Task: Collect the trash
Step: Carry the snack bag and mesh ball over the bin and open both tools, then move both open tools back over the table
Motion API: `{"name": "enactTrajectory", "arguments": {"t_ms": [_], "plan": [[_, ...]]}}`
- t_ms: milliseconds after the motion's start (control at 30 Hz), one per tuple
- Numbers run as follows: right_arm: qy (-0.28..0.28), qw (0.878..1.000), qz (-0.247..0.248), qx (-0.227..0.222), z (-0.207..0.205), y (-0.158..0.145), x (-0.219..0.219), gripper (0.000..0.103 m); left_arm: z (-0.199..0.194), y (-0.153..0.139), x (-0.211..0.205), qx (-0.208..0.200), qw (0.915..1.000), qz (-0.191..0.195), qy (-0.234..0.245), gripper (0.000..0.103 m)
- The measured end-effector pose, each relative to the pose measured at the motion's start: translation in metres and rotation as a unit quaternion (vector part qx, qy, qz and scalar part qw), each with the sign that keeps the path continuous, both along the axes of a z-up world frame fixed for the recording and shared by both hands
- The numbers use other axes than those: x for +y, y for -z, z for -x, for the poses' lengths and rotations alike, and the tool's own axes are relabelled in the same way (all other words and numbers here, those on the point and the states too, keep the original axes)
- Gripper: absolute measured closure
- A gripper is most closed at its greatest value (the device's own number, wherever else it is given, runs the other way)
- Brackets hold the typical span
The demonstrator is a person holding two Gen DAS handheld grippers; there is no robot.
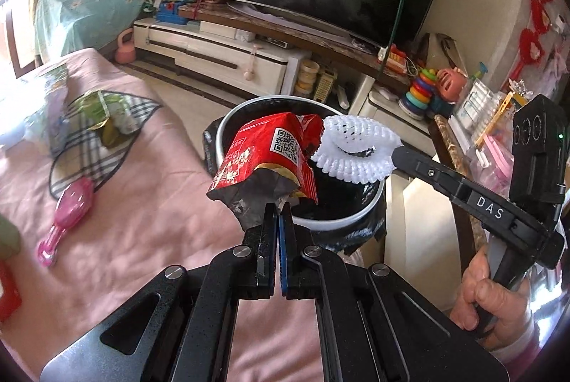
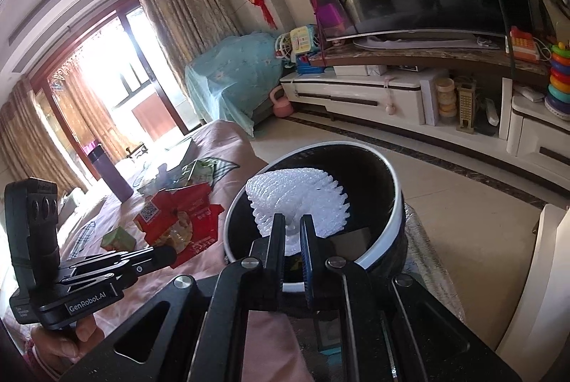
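Note:
My left gripper (image 1: pixel 278 209) is shut on a red snack wrapper (image 1: pixel 265 157) and holds it over the near rim of a round trash bin (image 1: pixel 335 221) with a white rim and black liner. My right gripper (image 2: pixel 293 221) is shut on a white foam fruit net (image 2: pixel 299 197) and holds it above the bin's opening (image 2: pixel 377 168). In the left wrist view the net (image 1: pixel 352 147) hangs right of the wrapper, on the right gripper's fingers (image 1: pixel 409 157). In the right wrist view the wrapper (image 2: pixel 181 218) and left gripper (image 2: pixel 167 255) are at the left.
A pink cloth-covered table (image 1: pixel 142 204) holds a pink hairbrush (image 1: pixel 66 218), green wrappers (image 1: pixel 103 118), a small green box (image 2: pixel 119 237) and a purple bottle (image 2: pixel 108 172). A TV stand (image 2: pixel 392 90) with a large TV and toys lines the far wall.

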State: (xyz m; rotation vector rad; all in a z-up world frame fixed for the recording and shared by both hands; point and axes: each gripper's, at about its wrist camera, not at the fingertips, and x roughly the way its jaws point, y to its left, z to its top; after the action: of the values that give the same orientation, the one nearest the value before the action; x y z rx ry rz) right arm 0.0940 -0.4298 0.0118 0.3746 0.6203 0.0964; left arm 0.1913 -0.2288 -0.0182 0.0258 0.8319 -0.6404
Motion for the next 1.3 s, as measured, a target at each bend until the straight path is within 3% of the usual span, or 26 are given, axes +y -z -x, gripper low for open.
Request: {"name": "enactTrajectory", "arguments": {"t_ms": [767,833,933,1033,1100,1233,1300], "plan": [[0.009,1.0,0.002,0.027,-0.026,0.012,-0.019,0.095,-0.04,0.011,-0.04,0.027,0.9994,-0.019,0.013,0.102],[0.008,1.0,0.0,0.029,-0.027,0.013,-0.019,0.092,-0.041,0.011,-0.042,0.03,0.9993,-0.018,0.013,0.099],[0.008,0.999,-0.005,0.034,-0.03,0.016,-0.023,0.089,-0.042,0.011,-0.042,0.034,0.9991,-0.02,0.011,0.081],[0.014,0.999,-0.01,0.037,-0.029,0.017,-0.026,0.077,-0.036,0.01,-0.037,0.025,0.9995,-0.021,0.005,0.072],[0.016,0.999,-0.016,0.033,-0.026,0.017,-0.027,0.054,-0.032,0.009,-0.031,0.023,0.9995,-0.02,0.002,0.07],[0.015,0.999,-0.024,0.027,-0.023,0.016,-0.024,0.039,-0.019,0.006,-0.012,0.006,0.9996,-0.023,-0.015,0.052],[0.013,0.999,-0.026,0.021,-0.019,0.014,-0.018,0.024,-0.01,0.007,0.003,-0.002,0.9993,-0.024,-0.029,0.046]]}}
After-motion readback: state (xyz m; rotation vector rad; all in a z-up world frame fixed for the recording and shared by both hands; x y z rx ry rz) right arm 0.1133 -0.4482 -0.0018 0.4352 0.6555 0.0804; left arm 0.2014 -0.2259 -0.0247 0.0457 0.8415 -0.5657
